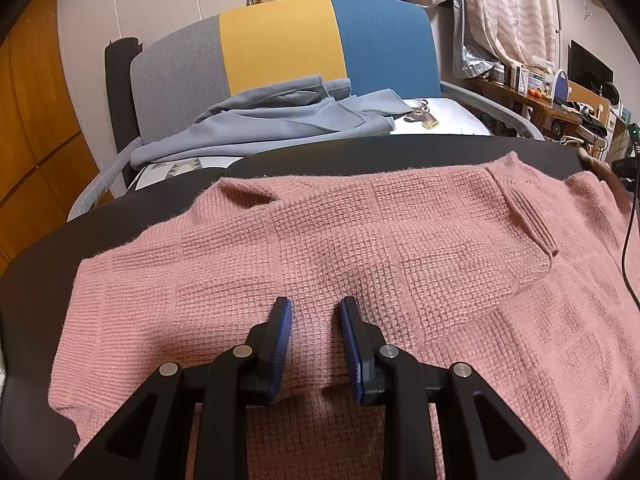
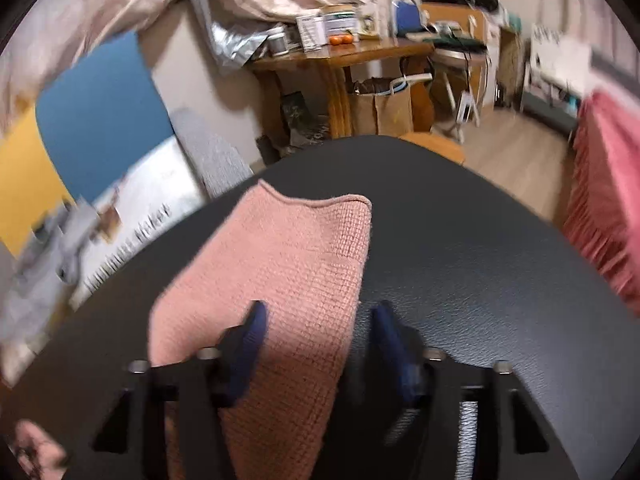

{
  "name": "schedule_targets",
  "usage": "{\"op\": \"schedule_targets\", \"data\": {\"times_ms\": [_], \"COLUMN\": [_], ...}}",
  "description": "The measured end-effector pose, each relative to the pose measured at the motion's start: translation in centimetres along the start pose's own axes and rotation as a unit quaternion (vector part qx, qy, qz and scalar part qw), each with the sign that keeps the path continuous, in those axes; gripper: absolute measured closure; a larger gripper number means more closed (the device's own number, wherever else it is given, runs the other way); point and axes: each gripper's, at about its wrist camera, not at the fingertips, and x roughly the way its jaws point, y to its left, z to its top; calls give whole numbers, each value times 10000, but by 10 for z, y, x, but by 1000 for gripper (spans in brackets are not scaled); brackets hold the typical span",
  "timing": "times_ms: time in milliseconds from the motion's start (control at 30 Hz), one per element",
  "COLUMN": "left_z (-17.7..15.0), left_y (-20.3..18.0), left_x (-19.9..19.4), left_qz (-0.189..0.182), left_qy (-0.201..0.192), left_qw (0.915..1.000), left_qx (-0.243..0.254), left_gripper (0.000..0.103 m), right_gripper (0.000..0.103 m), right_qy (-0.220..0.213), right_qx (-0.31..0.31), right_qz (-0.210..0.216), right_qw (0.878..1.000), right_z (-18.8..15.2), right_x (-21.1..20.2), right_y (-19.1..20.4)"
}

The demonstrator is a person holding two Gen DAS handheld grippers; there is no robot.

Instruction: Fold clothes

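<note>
A pink knit sweater (image 1: 400, 240) lies spread over the black table (image 1: 128, 208), with one sleeve folded across its body. My left gripper (image 1: 316, 308) sits low on the sweater's near part, and a raised ridge of knit is pinched between its blue pads (image 1: 282, 332). In the blurred right wrist view a pink sleeve (image 2: 296, 248) lies flat on the table (image 2: 460, 240). My right gripper (image 2: 320, 316) straddles the sleeve's right edge with its jaws apart. One of its fingers (image 2: 254, 324) is over the knit and the other is over bare table, clear of the cloth.
Behind the table is a bed with a grey-blue garment (image 1: 280, 120) and a grey, yellow and blue headboard (image 1: 280, 48). A black cable (image 1: 628, 248) hangs at the right. A red-pink cloth (image 2: 608, 200) drapes at the table's right edge. A cluttered wooden shelf (image 2: 340, 52) and a paper bag (image 2: 384, 108) stand beyond.
</note>
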Motion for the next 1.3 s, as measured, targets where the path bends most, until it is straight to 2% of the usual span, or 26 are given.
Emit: {"op": "schedule_targets", "data": {"times_ms": [67,200,433,533,633,667,733,867,967,1033,1067,1100,1167,1233,1300], "left_z": [0,1,1,1,1,2,4,7,5,0,-3,-6,-10,-11,-12], "left_y": [1,1,1,2,2,3,3,5,7,4,0,-4,-8,-13,-21], "left_x": [0,0,-1,-2,-3,-3,-4,-12,-21,-25,-25,-23,-24,-22,-22], "left_qz": [-18,-44,-56,-95,-144,-164,-216,-498,-937,-1114,-1085,-1018,-957,-877,-742], "left_qy": [-2,2,15,26,41,55,106,187,226,213,221,246,217,220,202], "left_qw": [10000,10000,10000,9999,9998,9998,9996,9985,9947,9928,9934,9943,9951,9959,9969], "left_qx": [-14,-36,-61,-92,-129,-133,-129,-141,-349,-387,-307,-206,-142,-38,147], "left_gripper": [78,78,78,78,78,78,78,78,78,78,78,77,74,71,66], "right_gripper": [92,92,93,96,98,101,101,101,101,95,82,58,31,26,18], "right_qy": [15,-52,-756,-1085,-1266,-1317,-1379,-1343,-1091,-806,-658,-580,-675,-851,-747], "right_qx": [0,269,407,241,30,-99,-477,-1353,-1864,-1968,-1976,-1992,-2002,-2026,-2223], "right_qz": [49,278,584,863,1264,1442,1802,2462,2593,2364,2187,2009,1598,1135,662], "right_qw": [10000,9992,9946,9900,9839,9807,9727,9503,9413,9481,9533,9574,9643,9689,9699], "right_z": [-1,-2,5,4,-6,-14,-35,-94,-144,-167,-174,-176,-172,-161,-144], "right_x": [-5,-26,-109,-154,-191,-204,-230,-263,-261,-244,-231,-220,-201,-183,-160], "right_y": [-2,-10,-11,5,30,43,75,151,195,210,211,208,196,181,174]}}
